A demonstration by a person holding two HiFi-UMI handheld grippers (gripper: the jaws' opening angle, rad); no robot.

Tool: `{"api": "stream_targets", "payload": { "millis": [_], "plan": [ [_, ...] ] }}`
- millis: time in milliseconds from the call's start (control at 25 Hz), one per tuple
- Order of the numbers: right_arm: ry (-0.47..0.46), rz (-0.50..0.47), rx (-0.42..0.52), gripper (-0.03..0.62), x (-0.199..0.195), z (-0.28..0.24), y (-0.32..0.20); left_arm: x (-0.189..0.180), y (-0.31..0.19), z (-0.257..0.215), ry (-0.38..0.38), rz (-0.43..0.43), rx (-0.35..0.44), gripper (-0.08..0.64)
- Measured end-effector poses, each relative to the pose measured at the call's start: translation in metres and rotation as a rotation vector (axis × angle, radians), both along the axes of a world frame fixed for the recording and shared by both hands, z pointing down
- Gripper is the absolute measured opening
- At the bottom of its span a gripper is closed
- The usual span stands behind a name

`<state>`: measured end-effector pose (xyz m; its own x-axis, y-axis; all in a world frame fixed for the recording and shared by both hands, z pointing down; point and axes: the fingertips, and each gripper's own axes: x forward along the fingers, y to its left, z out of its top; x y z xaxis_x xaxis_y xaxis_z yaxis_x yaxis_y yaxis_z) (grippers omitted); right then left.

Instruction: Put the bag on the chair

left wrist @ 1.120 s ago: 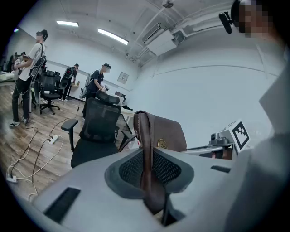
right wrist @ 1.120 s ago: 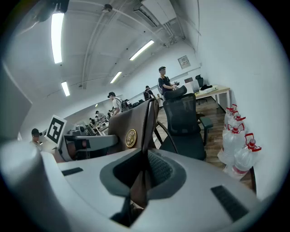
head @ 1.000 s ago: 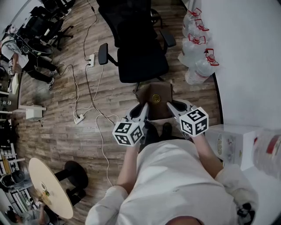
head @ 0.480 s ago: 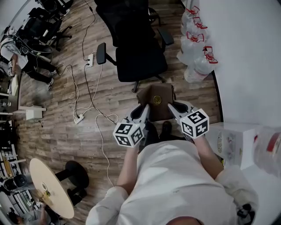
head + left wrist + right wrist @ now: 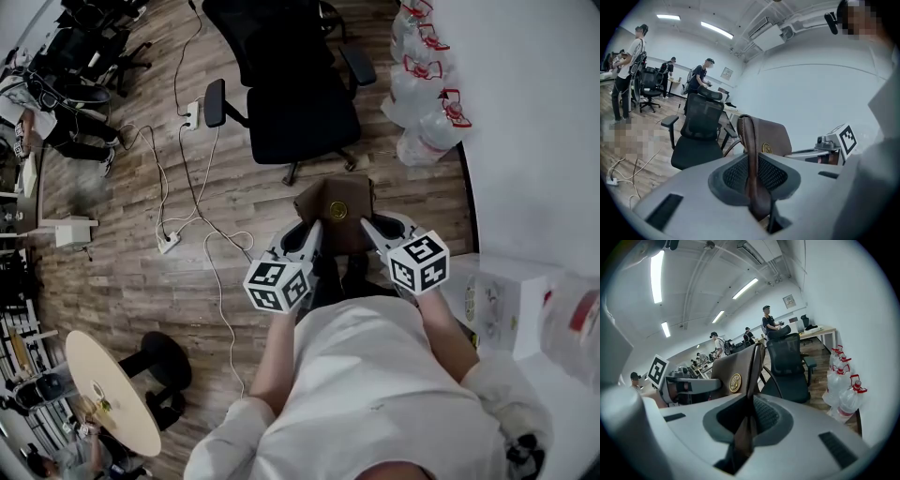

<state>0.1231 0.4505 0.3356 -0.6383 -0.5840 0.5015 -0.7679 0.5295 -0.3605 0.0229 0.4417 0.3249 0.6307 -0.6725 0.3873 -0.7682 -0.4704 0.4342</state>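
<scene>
Before chair (image 5: 300, 122), grippers (image 5: 311, 232) (image 5: 367, 225) side-by-side on bag (image 5: 336, 208)

Head view looks steeply down; both gripper views face forward, sharing the chair (image 5: 701, 117).

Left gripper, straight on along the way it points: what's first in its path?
Left gripper grips the brown bag; beyond that, probably the black office chair, seat edge or base. Depth unclear.
</scene>
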Motion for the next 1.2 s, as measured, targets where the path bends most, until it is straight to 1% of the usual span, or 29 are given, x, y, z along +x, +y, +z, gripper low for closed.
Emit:
{"api": "stream_targets", "payload": {
  "millis": [200, 520, 920, 1200],
  "plan": [
    [-0.001, 0.011, -0.015, 0.044, -0.007, 0.003, -0.012, -0.007, -0.012, 0.003, 0.001, 0.011, -0.007, 0.054],
    [0.012, 0.021, -0.02, 0.044, -0.023, 0.0, -0.044, -0.023, -0.046, 0.0, 0.007, 0.032, -0.003, 0.054],
    [0.035, 0.027, -0.022, 0.046, -0.057, -0.002, -0.101, -0.057, -0.104, 0.0, 0.018, 0.033, -0.002, 0.054],
    [0.045, 0.048, -0.016, 0.048, -0.083, -0.006, -0.145, -0.083, -0.15, -0.003, 0.032, 0.054, 0.004, 0.054]
  ]
}}
